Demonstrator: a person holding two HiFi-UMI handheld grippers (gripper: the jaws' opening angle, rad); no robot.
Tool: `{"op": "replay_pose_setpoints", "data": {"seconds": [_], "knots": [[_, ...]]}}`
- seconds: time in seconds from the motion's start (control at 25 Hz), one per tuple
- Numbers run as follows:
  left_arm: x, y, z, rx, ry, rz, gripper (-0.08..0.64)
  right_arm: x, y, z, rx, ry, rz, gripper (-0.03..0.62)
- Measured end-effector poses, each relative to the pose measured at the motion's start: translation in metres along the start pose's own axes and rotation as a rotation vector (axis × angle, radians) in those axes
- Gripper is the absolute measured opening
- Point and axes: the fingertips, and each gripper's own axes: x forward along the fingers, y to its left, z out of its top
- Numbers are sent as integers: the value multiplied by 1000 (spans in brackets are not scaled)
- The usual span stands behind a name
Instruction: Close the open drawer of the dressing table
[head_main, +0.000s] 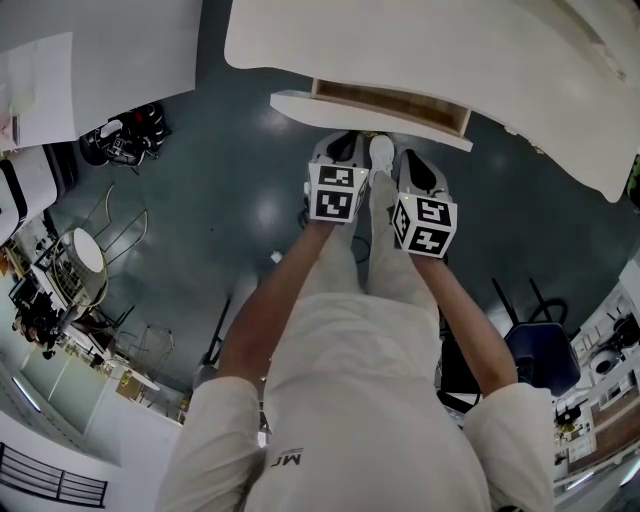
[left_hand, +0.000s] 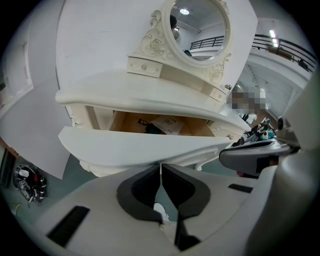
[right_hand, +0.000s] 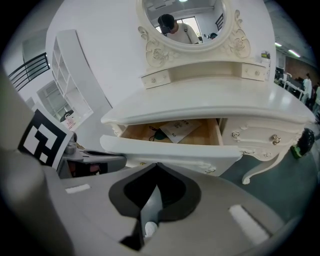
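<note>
The left gripper (left_hand: 161, 167) has its jaws pressed together with nothing between them, and the right gripper (right_hand: 157, 165) is the same. Just ahead of both sets of tips runs the curved front of the open white wooden drawer (left_hand: 140, 145) of the ornate white dressing table (right_hand: 210, 100), its front slightly above them. Only the gripper views look into the drawer, where a printed paper sheet (right_hand: 180, 128) lies on the bare wood. Farther up is the oval carved mirror (left_hand: 197, 27). The head view alone shows both grippers side by side, close under the drawer front.
</note>
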Motion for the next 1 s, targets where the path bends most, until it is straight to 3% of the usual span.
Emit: {"op": "replay_pose_setpoints", "data": {"seconds": [0.24,1.0], "knots": [[11,0,10,22,-59,-11,17,4,-6,7,3,-2,-3,-5],[29,3,47,54,-108,2,17,17,-10,23,-1,-8,2,-5]]}}
